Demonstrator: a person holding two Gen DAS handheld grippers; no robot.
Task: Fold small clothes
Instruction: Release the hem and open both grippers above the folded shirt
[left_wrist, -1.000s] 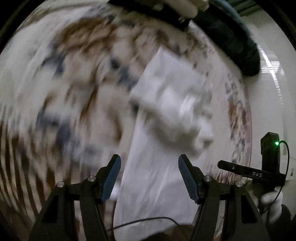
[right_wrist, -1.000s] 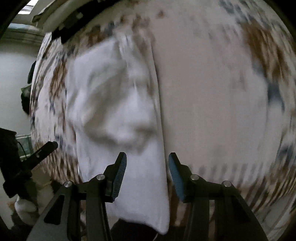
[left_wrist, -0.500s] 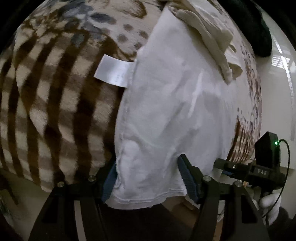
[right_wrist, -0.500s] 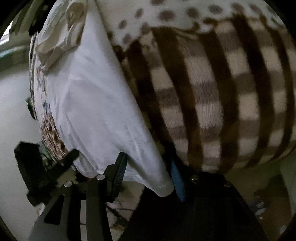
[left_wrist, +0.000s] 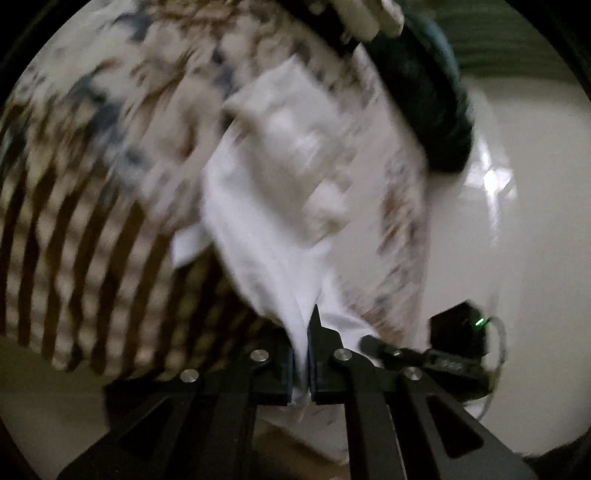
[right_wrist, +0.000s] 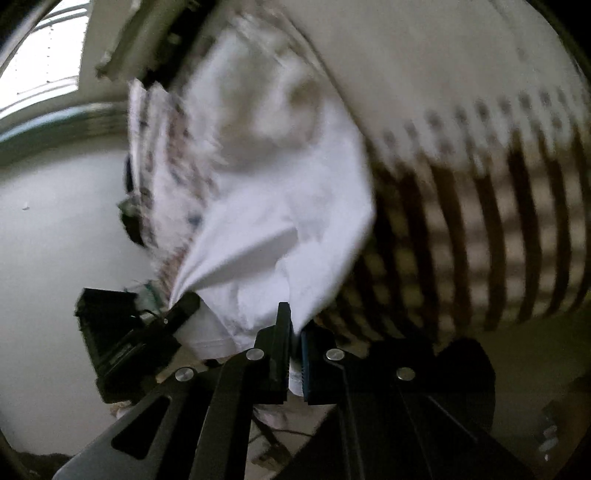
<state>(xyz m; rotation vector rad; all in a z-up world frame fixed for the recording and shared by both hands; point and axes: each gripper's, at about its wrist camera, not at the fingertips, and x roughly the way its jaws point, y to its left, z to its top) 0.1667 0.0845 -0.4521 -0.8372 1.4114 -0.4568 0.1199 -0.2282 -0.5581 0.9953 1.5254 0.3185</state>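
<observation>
The left claw (left_wrist: 302, 363) is pinched tight on one near corner of the white cloth (left_wrist: 258, 236), the right claw (right_wrist: 293, 363) is pinched tight on the other, and the cloth stretches away in front of both over the striped blanket (left_wrist: 74, 266).

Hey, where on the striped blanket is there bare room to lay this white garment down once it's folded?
Bare room: the brown-striped blanket beside the white garment. Crowded: the far end, where a cream cloth lies on the garment and a dark bundle sits.
</observation>
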